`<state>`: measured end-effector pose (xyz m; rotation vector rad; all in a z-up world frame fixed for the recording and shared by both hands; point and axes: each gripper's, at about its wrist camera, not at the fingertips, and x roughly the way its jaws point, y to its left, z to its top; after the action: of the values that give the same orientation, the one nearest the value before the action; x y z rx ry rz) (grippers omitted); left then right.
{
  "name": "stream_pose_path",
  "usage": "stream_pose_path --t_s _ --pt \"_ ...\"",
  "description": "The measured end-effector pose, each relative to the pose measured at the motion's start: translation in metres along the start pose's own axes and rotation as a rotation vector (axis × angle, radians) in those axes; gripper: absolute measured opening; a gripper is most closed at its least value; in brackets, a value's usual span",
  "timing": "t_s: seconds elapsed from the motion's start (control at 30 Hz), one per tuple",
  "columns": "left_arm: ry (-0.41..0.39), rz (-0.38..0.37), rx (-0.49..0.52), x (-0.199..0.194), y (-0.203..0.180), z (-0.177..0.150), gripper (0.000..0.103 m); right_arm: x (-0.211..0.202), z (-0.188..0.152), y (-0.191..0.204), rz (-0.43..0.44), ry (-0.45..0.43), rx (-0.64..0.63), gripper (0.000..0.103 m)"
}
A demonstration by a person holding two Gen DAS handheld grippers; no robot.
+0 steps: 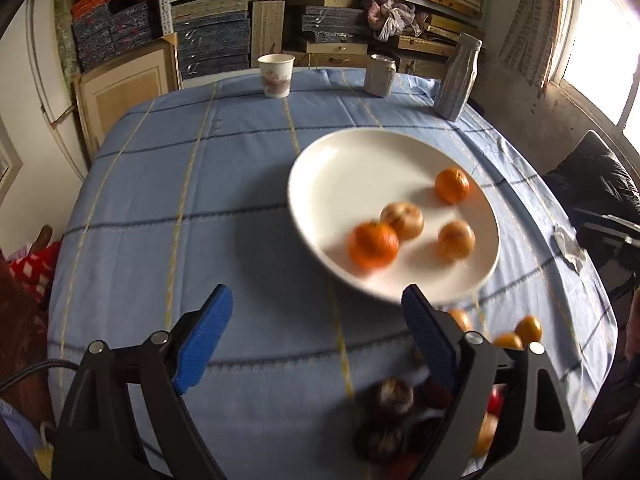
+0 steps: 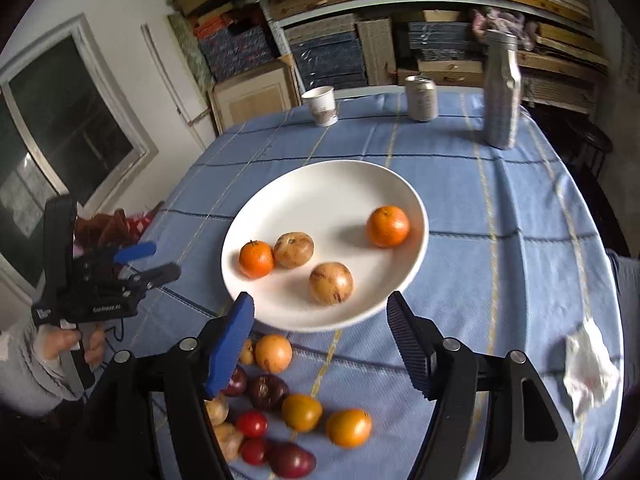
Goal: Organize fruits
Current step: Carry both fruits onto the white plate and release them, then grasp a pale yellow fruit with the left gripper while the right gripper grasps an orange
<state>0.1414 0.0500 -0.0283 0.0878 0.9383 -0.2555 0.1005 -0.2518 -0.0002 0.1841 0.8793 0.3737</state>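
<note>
Right wrist view: both tongs [image 2: 320, 320] gape empty, tilted down toward plate [image 2: 280, 200].

Daylight blows out the window [image 1: 600, 40] at upper right of the left wrist view. Motion blur smears the white round plate [image 1: 340, 168] and fruit there; soft shadows, dark bowed fisheye corners.

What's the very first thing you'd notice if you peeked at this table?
The big white plate in the middle of the blue checked tablecloth, holding two bright oranges and two pale brownish fruits. Next, the colourful pile of loose fruit on the cloth just in front of the plate: dark purple, red and yellow-orange ones. Along the far edge stand a paper cup, a can and a silver bottle.
</note>
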Motion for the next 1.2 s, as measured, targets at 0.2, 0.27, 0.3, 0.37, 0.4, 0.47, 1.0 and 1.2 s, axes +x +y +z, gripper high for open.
stream_pose_path --t_s 0.2,0.27,0.3,0.37,0.4,0.47,1.0,1.2 --pt "0.062 0.045 0.032 -0.018 -0.003 -0.057 0.085 -0.025 -0.051 -0.022 0.005 0.045 0.16 0.074" --pt "0.075 0.047 0.034 -0.022 -0.007 -0.072 0.085 -0.025 -0.068 -0.023 0.034 0.075 0.212 0.074" --pt "0.084 0.043 0.035 -0.024 -0.01 -0.081 0.085 -0.025 -0.076 -0.021 0.047 0.091 0.22 0.074" --pt "0.098 0.04 0.04 -0.026 -0.016 -0.09 0.085 -0.022 -0.081 -0.01 0.054 0.127 0.184 0.074" --pt "0.102 0.036 0.044 -0.026 -0.018 -0.092 0.085 -0.021 -0.08 -0.005 0.054 0.131 0.163 0.074" --pt "0.095 0.017 0.061 -0.028 -0.025 -0.092 0.085 -0.022 -0.08 0.005 0.06 0.13 0.115 0.074" --pt "0.134 -0.216 0.186 -0.005 -0.098 -0.072 0.071 -0.025 -0.098 -0.017 0.005 0.192 0.156 0.074" --pt "0.193 -0.218 0.165 0.013 -0.102 -0.073 0.066 -0.02 -0.097 -0.025 0.007 0.204 0.16 0.074"
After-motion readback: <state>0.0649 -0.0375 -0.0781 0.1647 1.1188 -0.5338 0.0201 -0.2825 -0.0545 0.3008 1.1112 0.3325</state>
